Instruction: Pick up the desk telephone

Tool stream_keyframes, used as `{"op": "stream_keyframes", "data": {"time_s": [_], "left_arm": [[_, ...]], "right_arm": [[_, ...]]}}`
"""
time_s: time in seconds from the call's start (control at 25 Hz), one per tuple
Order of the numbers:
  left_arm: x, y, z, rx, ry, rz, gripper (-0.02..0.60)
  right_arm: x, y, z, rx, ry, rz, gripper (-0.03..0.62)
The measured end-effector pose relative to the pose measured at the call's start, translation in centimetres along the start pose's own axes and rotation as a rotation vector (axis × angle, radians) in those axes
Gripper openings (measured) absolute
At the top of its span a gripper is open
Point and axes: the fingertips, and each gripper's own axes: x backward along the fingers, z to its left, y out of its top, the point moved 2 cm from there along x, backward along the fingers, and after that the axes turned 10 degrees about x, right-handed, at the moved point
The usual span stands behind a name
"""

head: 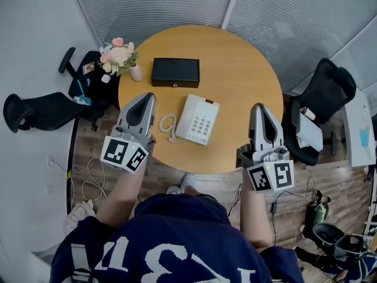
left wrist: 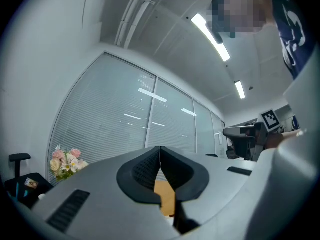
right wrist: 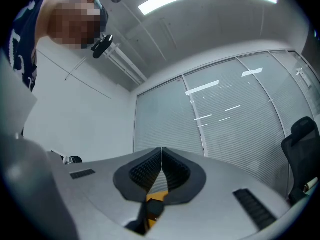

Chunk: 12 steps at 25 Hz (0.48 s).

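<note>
While both grippers' fingers are clenched on nothing, the desk telephone point(head: 197, 118) rests on the table point(head: 247, 69).
It lies between them, long axis running away from the person, nearer the left gripper point(head: 151, 97) than the right gripper point(head: 257, 107).

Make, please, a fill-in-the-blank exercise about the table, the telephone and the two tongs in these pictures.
1. The white desk telephone lies on the round table between the left tongs and the right tongs; both tongs are empty and ____.
2. Beyond the telephone, farther from the person, lies a ____ box.
3. In the head view, the flowers stand at the table's ____ edge.

Missing words: shut; black; left
</note>
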Motion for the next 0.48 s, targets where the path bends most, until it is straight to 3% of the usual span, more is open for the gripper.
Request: {"op": "stream_keyframes", "data": {"time_s": [0.48], "left_arm": [[-8.6, -1.4, 0.6, -0.025, 0.039, -0.008, 0.017]], "right_arm": [[-4.7, -2.3, -8.4, -0.043, 0.005, -0.018, 0.028]]}}
